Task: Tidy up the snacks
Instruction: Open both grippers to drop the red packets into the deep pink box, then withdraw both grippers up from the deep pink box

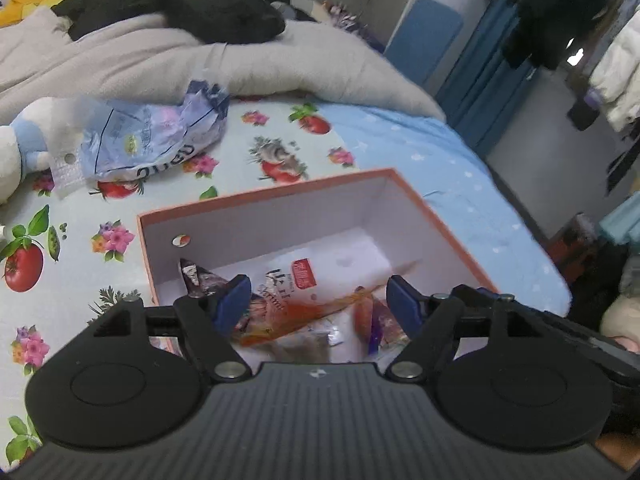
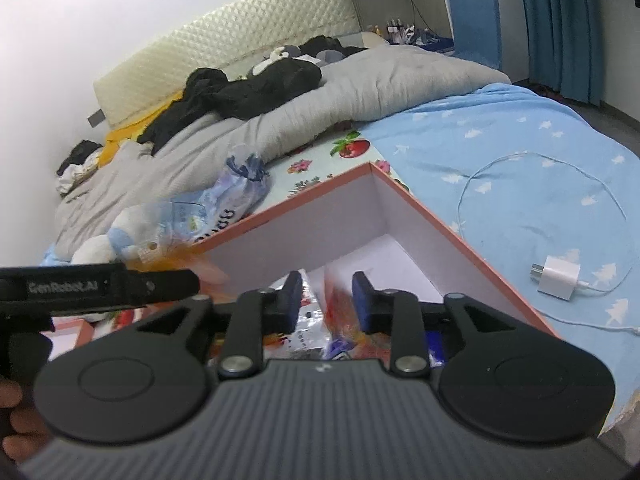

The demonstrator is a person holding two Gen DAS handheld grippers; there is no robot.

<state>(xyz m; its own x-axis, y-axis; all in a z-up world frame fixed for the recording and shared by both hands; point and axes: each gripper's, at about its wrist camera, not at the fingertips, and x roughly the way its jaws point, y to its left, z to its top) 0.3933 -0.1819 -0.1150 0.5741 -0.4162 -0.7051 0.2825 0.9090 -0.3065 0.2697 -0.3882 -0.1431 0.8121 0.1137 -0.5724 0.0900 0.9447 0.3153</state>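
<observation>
bed [image 2: 500, 128] with cream headboard [image 2: 224, 36], blue curtains [image 2: 560, 28] beyond.

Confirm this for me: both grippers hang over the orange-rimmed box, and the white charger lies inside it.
Not quite. The white charger lies outside the orange-rimmed box, on the blue sheet beside it, as the right wrist view shows. The rest stands.

right gripper [image 2: 326, 300] hangs over the orange-rimmed box [image 2: 440, 216], jaws parted; a blurred orange snack packet [image 2: 340, 308] lies between them, apparently untouched. white charger [image 2: 558, 276] rests on the blue sheet [image 2: 500, 136].
</observation>
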